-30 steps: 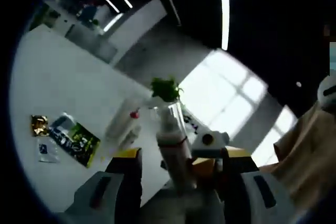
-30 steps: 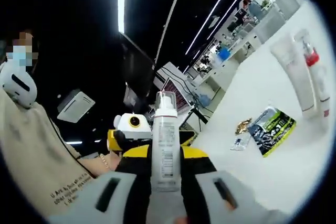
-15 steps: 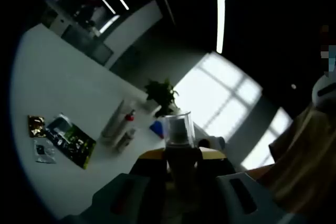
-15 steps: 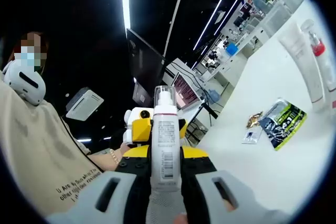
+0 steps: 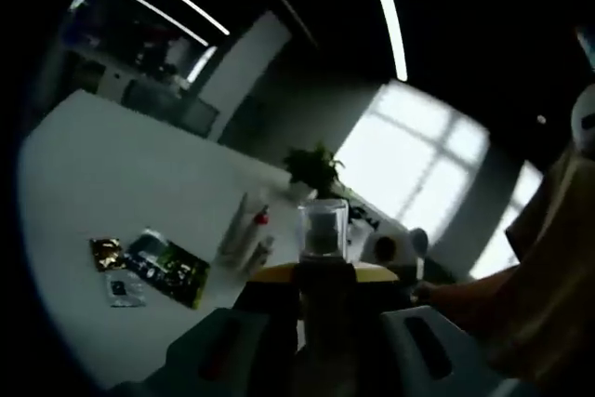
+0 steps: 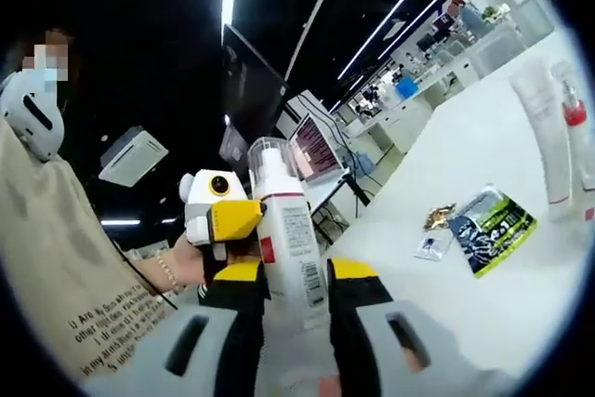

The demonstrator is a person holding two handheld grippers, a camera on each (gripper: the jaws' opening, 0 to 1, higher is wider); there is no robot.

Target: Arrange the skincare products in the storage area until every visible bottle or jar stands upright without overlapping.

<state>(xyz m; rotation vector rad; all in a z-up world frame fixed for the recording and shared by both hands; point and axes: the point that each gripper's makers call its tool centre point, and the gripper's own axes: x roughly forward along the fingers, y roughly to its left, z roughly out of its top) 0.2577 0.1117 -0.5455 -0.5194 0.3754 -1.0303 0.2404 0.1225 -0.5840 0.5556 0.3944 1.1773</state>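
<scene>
Both claws are clamped on one pump bottle point(image 6: 288, 239) held up in the air — the right claw point(image 6: 296, 299) low on its body, the left claw point(image 5: 323, 276) around it too. Two tubes point(image 6: 547, 141) and some sachets point(image 6: 488, 228) lie on the white desk point(image 6: 521, 304).

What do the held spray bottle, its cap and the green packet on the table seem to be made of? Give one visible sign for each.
Spray bottle: probably white opaque plastic, with a smooth body and printed label.
Cap: clear plastic; the nozzle shows through it.
Green packet: likely glossy foil or plastic film, flat and printed with a bright sheen.
</scene>
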